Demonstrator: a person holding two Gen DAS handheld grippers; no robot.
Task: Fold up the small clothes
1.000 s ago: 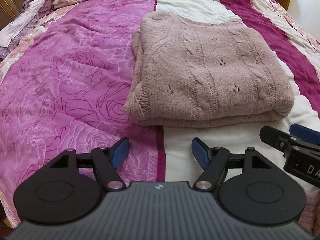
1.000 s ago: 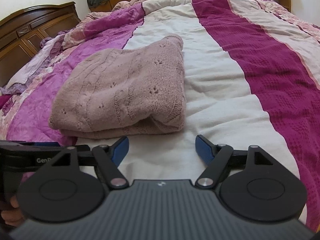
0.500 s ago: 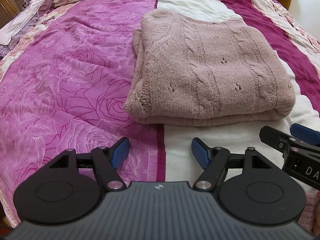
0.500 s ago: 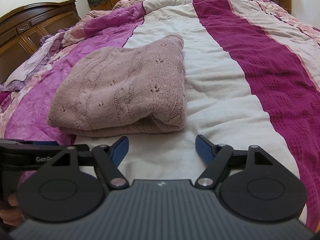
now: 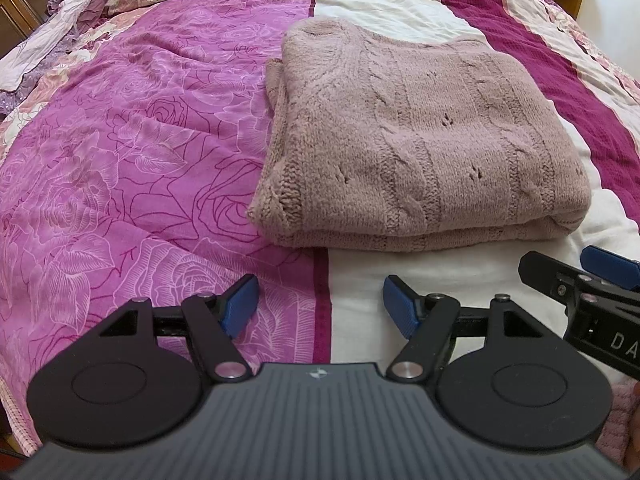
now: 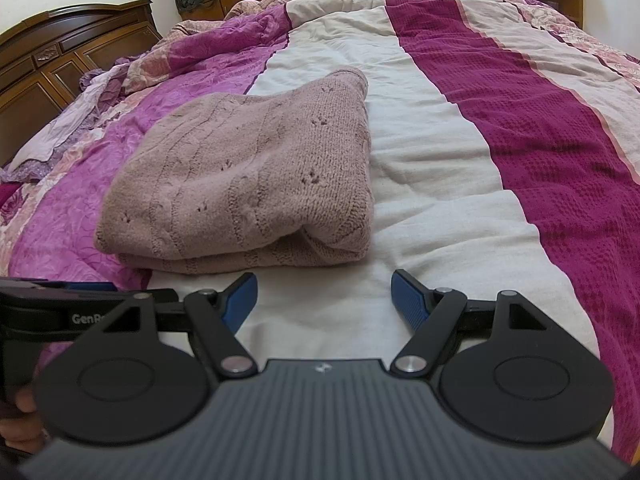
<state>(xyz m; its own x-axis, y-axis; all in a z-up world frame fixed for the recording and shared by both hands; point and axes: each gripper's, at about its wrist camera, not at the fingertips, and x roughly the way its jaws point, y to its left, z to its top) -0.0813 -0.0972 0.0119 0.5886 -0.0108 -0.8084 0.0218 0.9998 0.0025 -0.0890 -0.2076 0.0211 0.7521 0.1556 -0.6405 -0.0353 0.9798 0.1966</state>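
Note:
A dusty-pink cable-knit sweater lies folded into a thick rectangle on the bed, its folded edge facing me. My left gripper hovers just short of that edge, open, nothing between its blue pads. In the right wrist view the same sweater sits ahead and to the left. My right gripper is open over the white stripe of the quilt, also short of the sweater. Part of the right gripper shows at the right edge of the left wrist view, and part of the left gripper at the left edge of the right wrist view.
The quilt has a pink rose-print panel, a white stripe and a dark magenta stripe. A wooden headboard and cabinets stand at the left. Bunched bedding and loose clothes lie at the far end. A hand holds the left gripper.

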